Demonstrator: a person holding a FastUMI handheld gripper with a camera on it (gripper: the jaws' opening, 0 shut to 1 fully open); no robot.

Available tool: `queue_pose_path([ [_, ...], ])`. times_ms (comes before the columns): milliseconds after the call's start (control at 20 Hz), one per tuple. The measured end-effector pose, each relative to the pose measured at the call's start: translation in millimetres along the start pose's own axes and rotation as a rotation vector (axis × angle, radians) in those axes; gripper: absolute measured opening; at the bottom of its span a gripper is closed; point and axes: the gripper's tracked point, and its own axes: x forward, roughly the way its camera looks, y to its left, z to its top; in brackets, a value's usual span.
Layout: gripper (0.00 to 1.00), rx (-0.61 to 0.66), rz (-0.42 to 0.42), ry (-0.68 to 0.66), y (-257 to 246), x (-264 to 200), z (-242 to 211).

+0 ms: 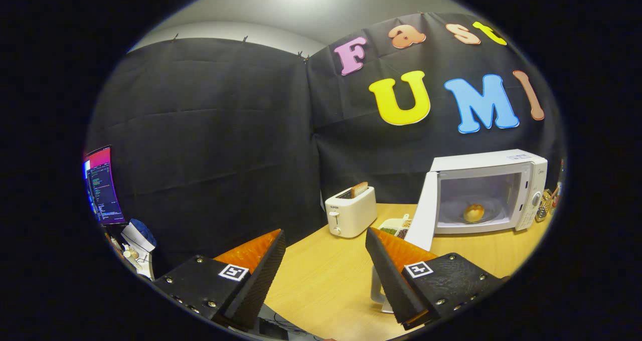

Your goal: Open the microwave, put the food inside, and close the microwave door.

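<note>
A white microwave [521,163] stands at the far right of the wooden table [326,276]. Its door [421,213] is swung wide open to the left. Inside, a round bread roll [473,212] lies on the turntable plate. My gripper [326,250] is well back from the microwave, over the table's near left part. Its fingers are spread wide with nothing between them. The open door's edge is just beyond the right finger [388,268].
A white toaster [350,211] with a slice of toast stands beyond the fingers by the cloth wall. A small white tray [396,225] of food sits between toaster and door. Small items lie right of the microwave. A monitor [103,185] and a white device [138,240] are off to the left.
</note>
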Motion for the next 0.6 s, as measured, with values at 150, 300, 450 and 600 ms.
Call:
queue_pose_path([
  [150,0.97,0.005,0.026,0.059,3.2,9.4,-24.4],
  [300,0.97,0.01,0.022,0.124,-7.2,18.2,-47.2],
  [450,0.87,0.022,-0.005,0.159,-17.9,29.3,-62.5],
  [600,0.56,0.023,-0.024,0.17,-28.5,34.3,-66.3],
])
